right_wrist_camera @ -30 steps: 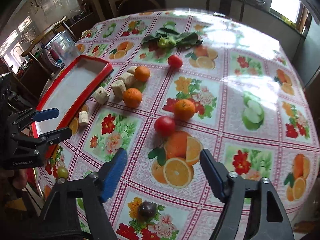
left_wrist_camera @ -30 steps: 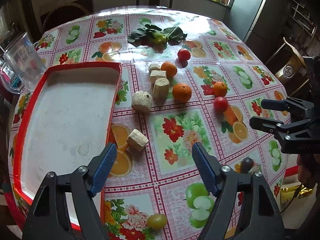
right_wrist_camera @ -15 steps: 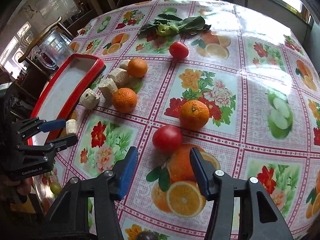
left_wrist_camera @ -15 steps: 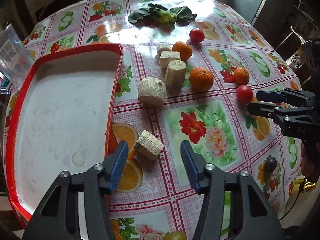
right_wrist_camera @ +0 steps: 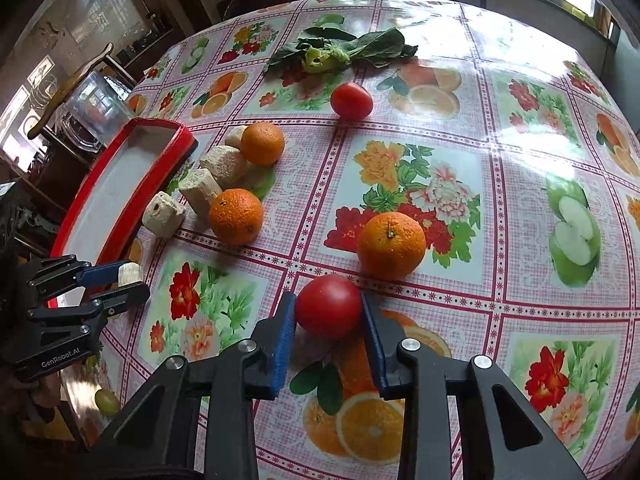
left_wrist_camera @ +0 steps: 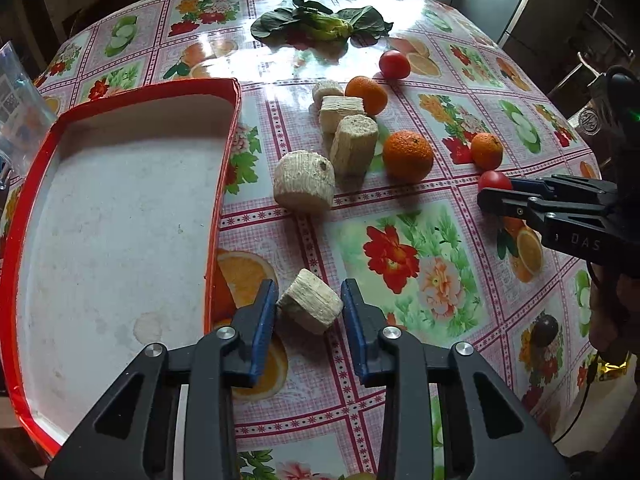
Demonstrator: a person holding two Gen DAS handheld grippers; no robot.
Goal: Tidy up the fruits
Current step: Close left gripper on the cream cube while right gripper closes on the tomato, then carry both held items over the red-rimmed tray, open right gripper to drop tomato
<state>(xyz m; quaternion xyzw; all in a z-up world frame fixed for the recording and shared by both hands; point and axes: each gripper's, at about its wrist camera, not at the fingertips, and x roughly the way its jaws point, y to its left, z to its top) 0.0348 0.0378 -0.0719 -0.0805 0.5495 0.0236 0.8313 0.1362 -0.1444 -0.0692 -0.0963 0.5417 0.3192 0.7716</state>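
Both claws have just been closing, each on its own item. Left gripper (left_wrist_camera: pixel 308 308) has its blue pads narrowed around a pale cut chunk (left_wrist_camera: pixel 310 307); the pads seem to touch its sides, though the near edge of the chunk is hidden behind the fingers. Right gripper (right_wrist_camera: pixel 329 316) is drawn in the same way against a red tomato (right_wrist_camera: pixel 329 306), whose underside is out of sight.

By size: the round table (right_wrist_camera: pixel 520 128) with its fruit-print cloth runs off both views at the near edge. The red tray (left_wrist_camera: pixel 120 216), white inside, lies just left of the held chunk, and its left side is cut off. A bunch of leafy greens (left_wrist_camera: pixel 322 26) lies at the far side. Three oranges (right_wrist_camera: pixel 391 245) (right_wrist_camera: pixel 236 216) (right_wrist_camera: pixel 262 143) sit between, then four more pale chunks (left_wrist_camera: pixel 305 186) clustered near the tray, one half hidden behind an orange. A second tomato (right_wrist_camera: pixel 351 100) rests near the greens. A small dark fruit (left_wrist_camera: pixel 545 330) and a green one (right_wrist_camera: pixel 106 401) are hard to identify.
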